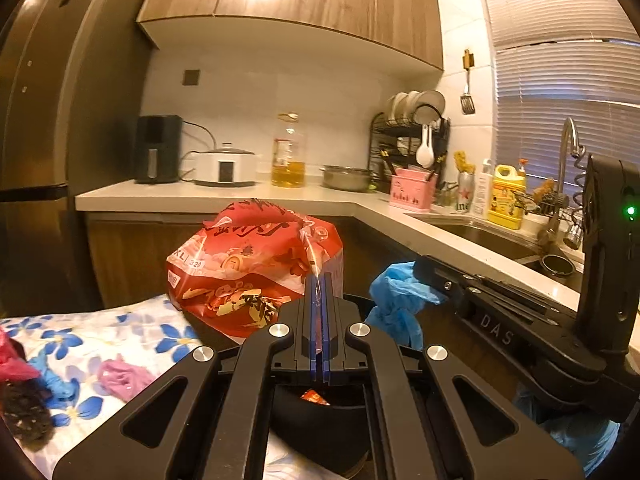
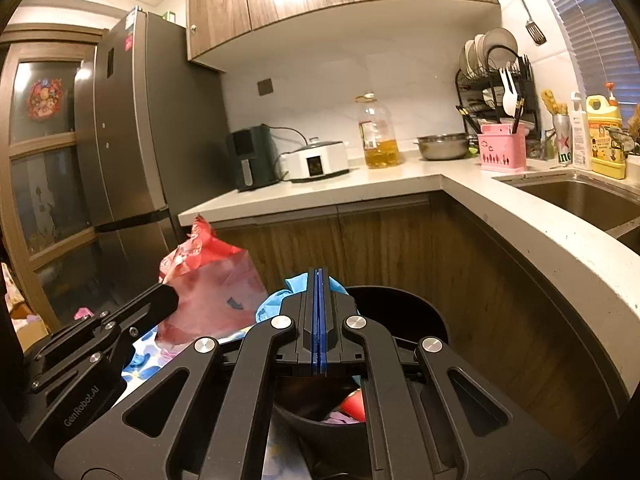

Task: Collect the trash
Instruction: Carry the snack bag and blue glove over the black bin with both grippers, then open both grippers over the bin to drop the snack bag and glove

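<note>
Left wrist view, far left: a flowered cloth [image 1: 120,332] lies under loose scraps, a dark clump [image 1: 24,412], a blue scrap [image 1: 56,380] and a pink scrap [image 1: 122,376], all well left of my jaws.
Left wrist view, centre: my left gripper [image 1: 319,280] has its blue pads pressed together on a clear plastic edge of the red packaging bag [image 1: 248,264]; the bag bulges up and to the left of the tips, above the cloth.
Below my left jaws: the black bin [image 1: 320,420] sits right under the fingers, with a bit of red wrapper inside.
Left wrist view, right: my right gripper [image 1: 424,276] comes in from the right with its tip buried in a crumpled blue glove [image 1: 396,300], just beside my left fingers.
Background there: the white counter [image 1: 280,196] carries an oil bottle [image 1: 288,152] and a steel bowl [image 1: 346,178]; the sink [image 1: 492,236] is further right.
Right wrist view, left: my left gripper [image 2: 168,300] meets the red bag [image 2: 212,280], seen here from its pale side.
Right wrist view, centre: my right gripper [image 2: 318,276] is clamped narrow on the blue glove [image 2: 272,304], which bunches behind and left of the tips.
Right wrist view, below and right: the black bin [image 2: 420,316] opens directly beneath and just beyond the pads, with red and pink scraps inside.
</note>
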{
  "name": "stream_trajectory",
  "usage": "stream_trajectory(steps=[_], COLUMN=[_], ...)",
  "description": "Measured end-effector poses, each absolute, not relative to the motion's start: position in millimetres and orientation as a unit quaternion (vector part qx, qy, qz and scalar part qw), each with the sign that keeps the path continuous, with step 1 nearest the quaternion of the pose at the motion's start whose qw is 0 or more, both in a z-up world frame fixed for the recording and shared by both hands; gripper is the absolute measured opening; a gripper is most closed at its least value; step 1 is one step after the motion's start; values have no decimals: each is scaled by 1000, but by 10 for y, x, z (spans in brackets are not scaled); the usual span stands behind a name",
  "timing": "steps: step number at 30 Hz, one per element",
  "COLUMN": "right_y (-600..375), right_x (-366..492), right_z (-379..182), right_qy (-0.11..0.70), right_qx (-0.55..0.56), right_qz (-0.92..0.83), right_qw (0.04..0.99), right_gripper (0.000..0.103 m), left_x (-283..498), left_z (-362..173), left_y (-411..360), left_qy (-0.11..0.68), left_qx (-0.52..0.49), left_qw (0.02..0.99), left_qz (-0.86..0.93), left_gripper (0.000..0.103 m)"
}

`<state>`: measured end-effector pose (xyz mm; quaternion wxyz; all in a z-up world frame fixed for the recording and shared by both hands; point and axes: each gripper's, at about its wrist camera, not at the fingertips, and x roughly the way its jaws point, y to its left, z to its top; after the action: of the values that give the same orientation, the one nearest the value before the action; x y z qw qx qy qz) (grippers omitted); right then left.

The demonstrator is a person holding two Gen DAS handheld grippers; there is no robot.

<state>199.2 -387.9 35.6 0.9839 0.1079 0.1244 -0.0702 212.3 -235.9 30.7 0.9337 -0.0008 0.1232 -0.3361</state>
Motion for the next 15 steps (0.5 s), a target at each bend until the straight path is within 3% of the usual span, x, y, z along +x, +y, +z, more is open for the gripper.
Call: stream_trajectory(steps=[15], right_y=[-4118], right_x=[2156], right_z=[154], right_qy=[151], right_qx=[110], right_qz=[-69], right_qw=[980], right_gripper=[1], left_x=[2376], left_z=[76], left_y=[-2632], left_qy=[155], left_qx=[-5], left_qw=[917], left_qz=[-368], left_gripper=[2])
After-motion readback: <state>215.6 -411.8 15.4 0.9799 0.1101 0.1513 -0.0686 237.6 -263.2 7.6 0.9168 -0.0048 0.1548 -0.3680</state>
